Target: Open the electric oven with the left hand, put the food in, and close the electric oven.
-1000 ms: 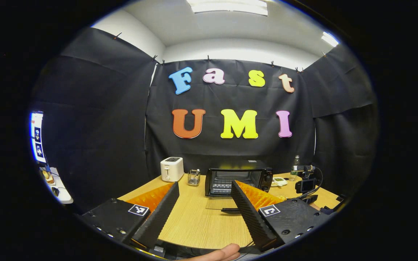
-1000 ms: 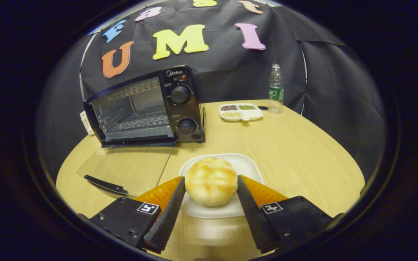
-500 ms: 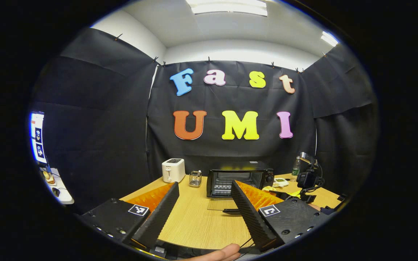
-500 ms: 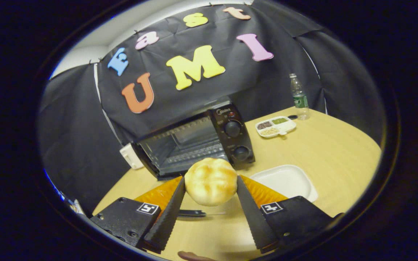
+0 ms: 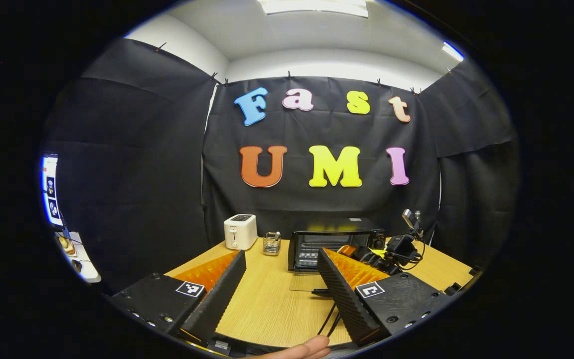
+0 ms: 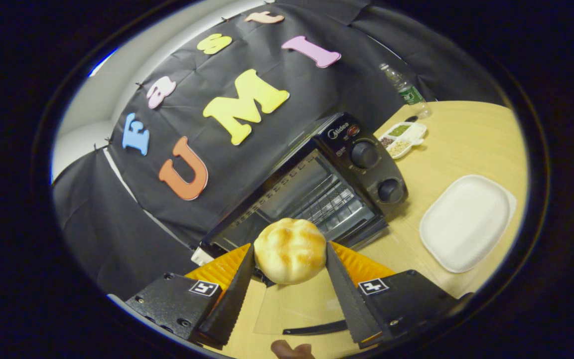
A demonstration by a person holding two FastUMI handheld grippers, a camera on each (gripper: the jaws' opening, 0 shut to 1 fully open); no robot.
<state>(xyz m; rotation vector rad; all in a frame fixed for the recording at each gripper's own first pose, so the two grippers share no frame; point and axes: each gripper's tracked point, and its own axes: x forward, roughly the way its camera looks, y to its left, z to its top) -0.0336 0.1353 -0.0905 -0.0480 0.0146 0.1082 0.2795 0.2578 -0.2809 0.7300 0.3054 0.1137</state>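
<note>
The wooden counter (image 6: 471, 139) carries the black oven (image 6: 317, 184), which stands with its glass door (image 6: 297, 309) folded down flat in front of it, the wire rack inside in plain sight. In the left gripper view the same oven (image 5: 334, 242) sits far back, with a white toaster (image 5: 239, 232) and a small wire holder (image 5: 270, 243) to one side of it. Beside the oven lies an empty white plate (image 6: 464, 222); farther back are a divided snack tray (image 6: 400, 139) and a water bottle (image 6: 402, 89).

The right hand-held gripper (image 6: 289, 269) pinches a golden bread bun (image 6: 289, 250) between both fingers, holding it in the air above the lowered door, just before the oven mouth. The left hand-held gripper (image 5: 279, 279) is spread wide and holds nothing, above the near part of the counter.
</note>
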